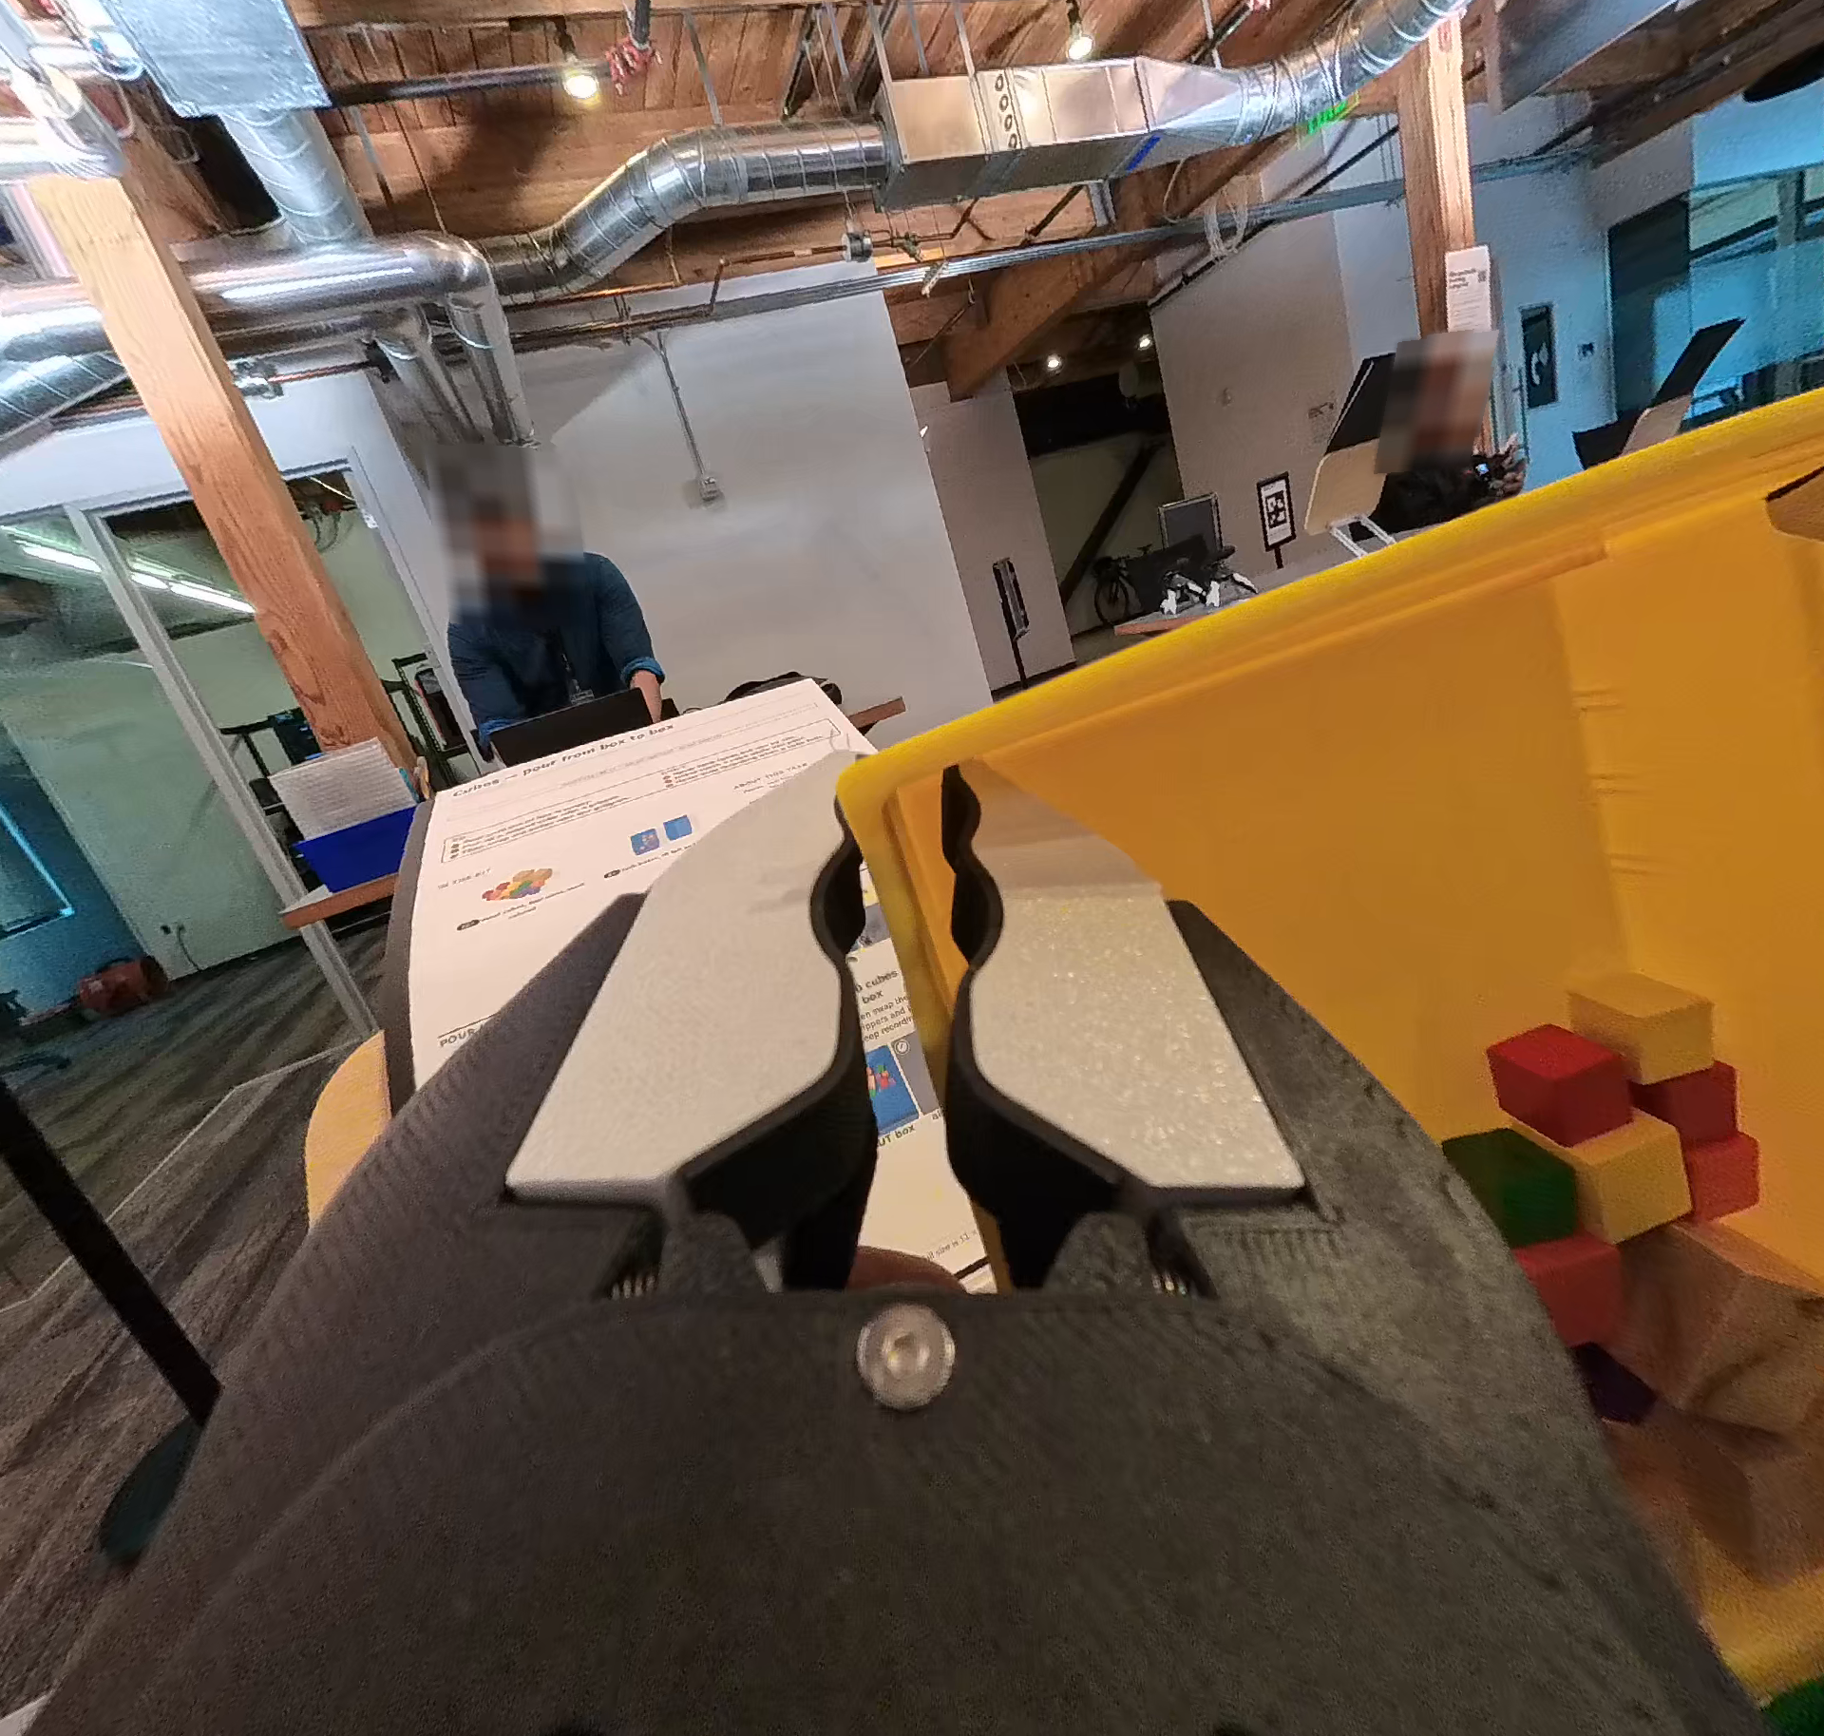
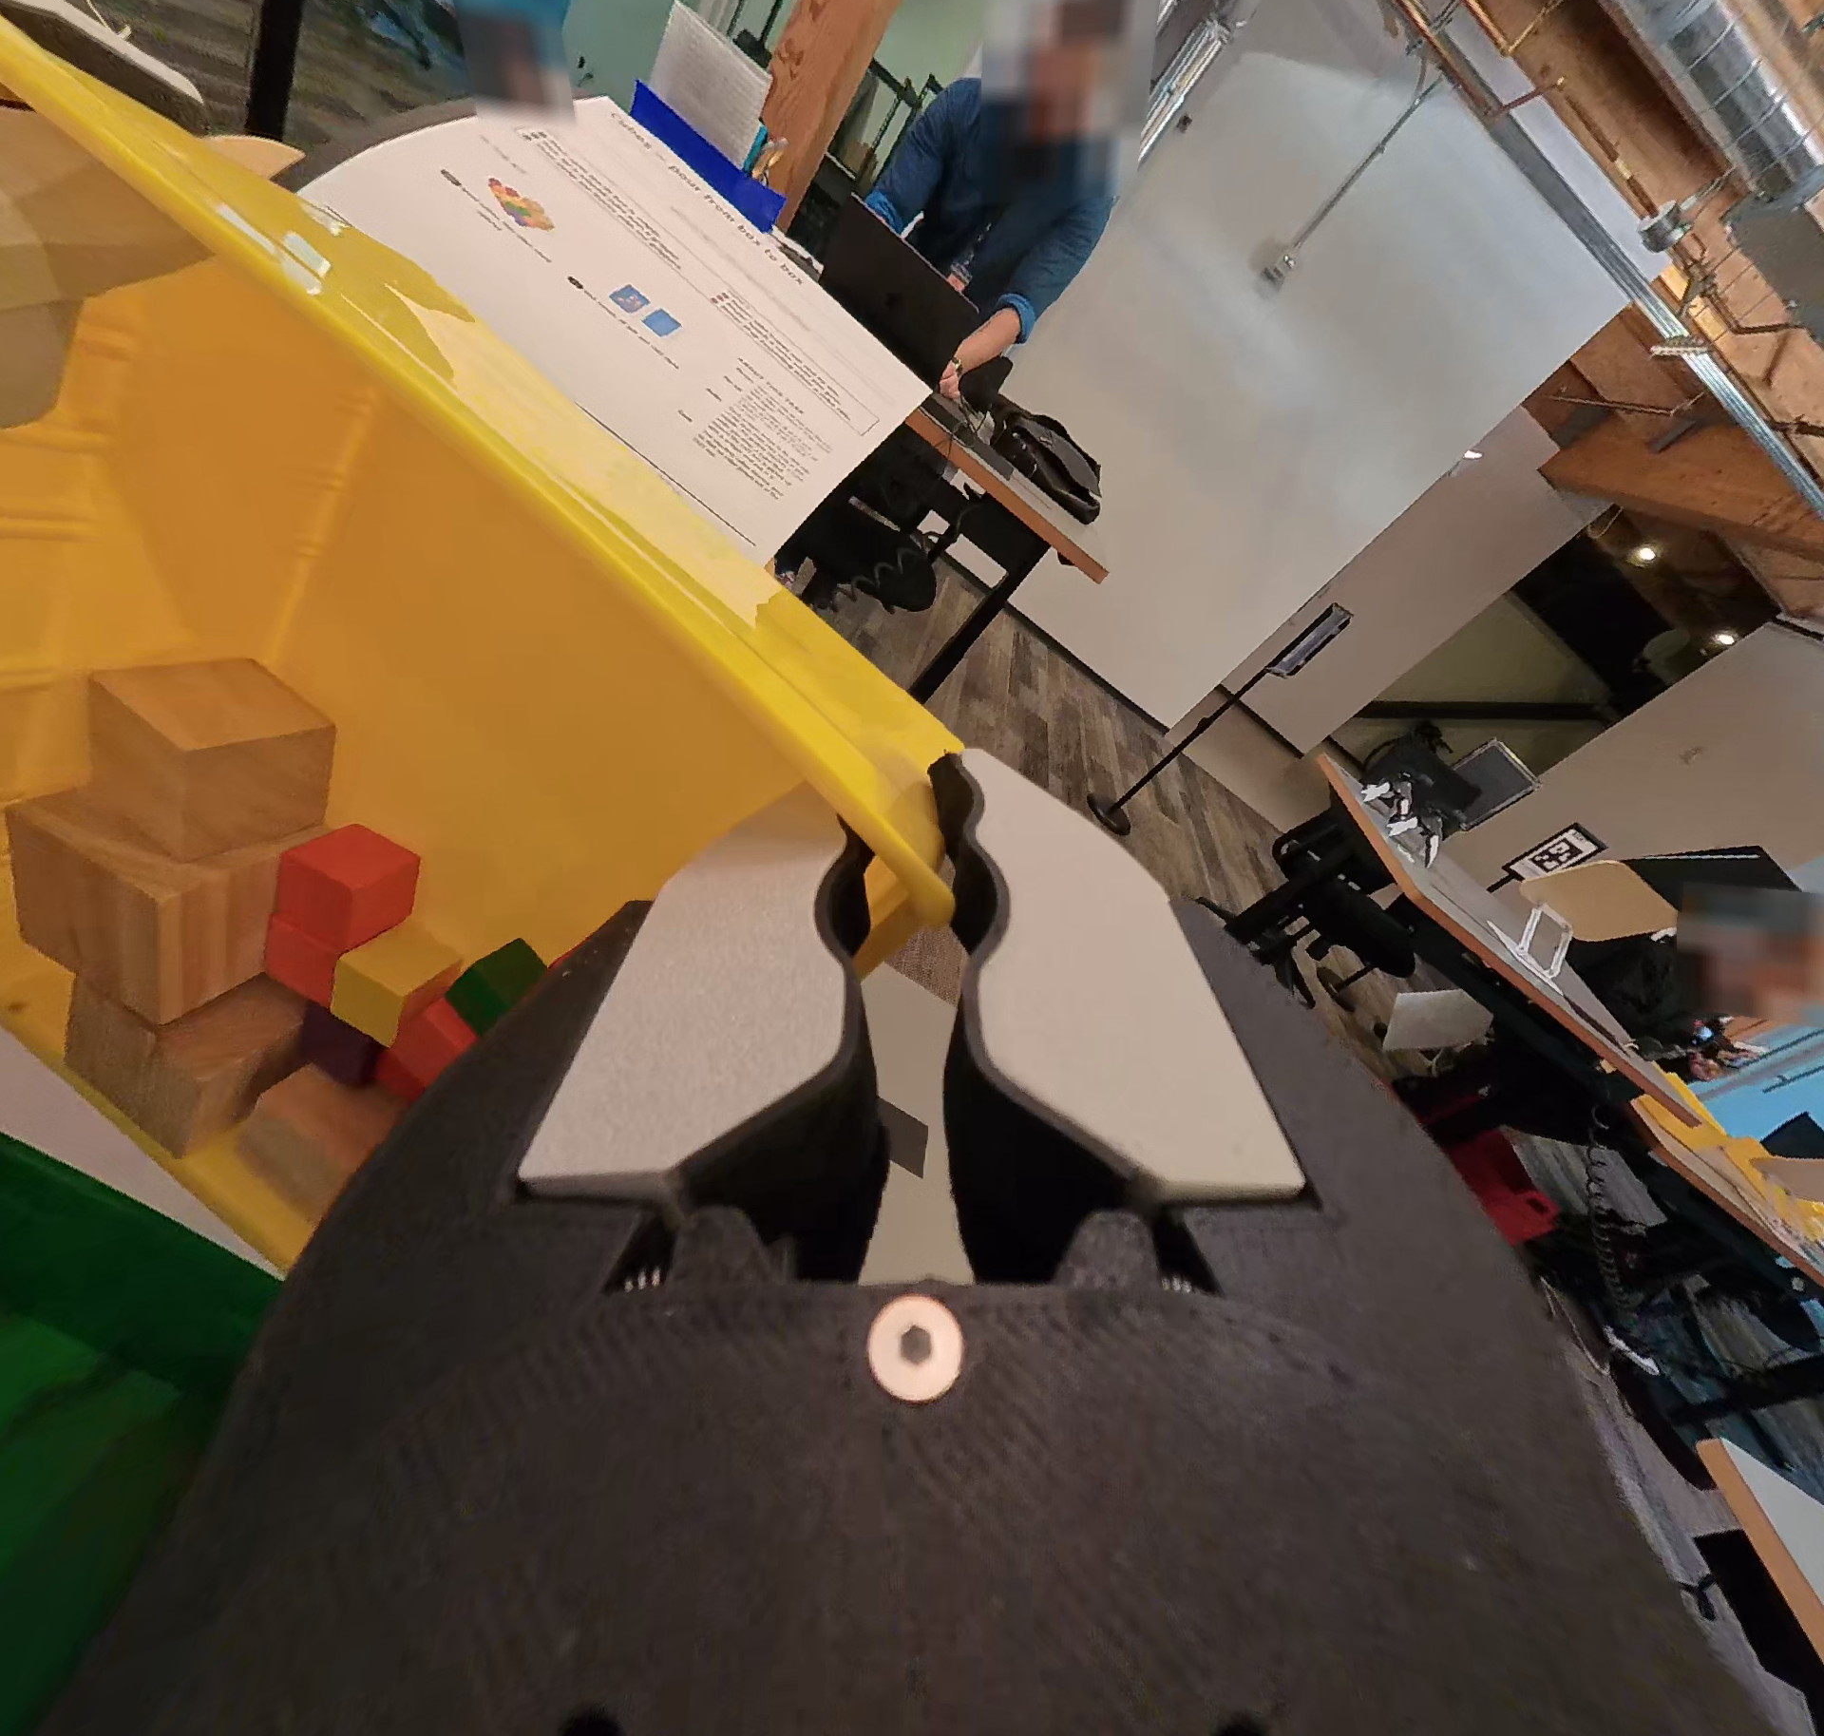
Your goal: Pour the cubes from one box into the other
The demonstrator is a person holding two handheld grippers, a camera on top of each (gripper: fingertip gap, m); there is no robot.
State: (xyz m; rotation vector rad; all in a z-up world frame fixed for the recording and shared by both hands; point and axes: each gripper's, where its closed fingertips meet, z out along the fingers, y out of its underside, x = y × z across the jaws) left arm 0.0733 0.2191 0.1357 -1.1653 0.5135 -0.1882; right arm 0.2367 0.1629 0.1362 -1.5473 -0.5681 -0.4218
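Observation:
Both grippers hold a yellow box [image 1: 1283,800] by its rim, tilted and lifted. My left gripper [image 1: 900,859] is shut on the box wall at its left corner. My right gripper [image 2: 913,859] is shut on the rim of the same yellow box [image 2: 494,603] at its right corner. Several cubes lie piled in the box's low corner: red, yellow, green and purple small cubes [image 1: 1619,1136] and larger plain wooden cubes [image 2: 178,859]. A green box [image 2: 89,1373] shows below the yellow box's lower edge in the right wrist view, blurred; a green sliver [image 1: 1801,1713] shows in the left wrist view.
A white printed sheet [image 1: 632,859] covers the table beyond the boxes, also seen in the right wrist view [image 2: 671,307]. A person in a blue shirt [image 1: 553,642] sits at a laptop behind it. A blue bin [image 1: 360,845] stands at left. Desks and chairs [image 2: 1461,899] stand at right.

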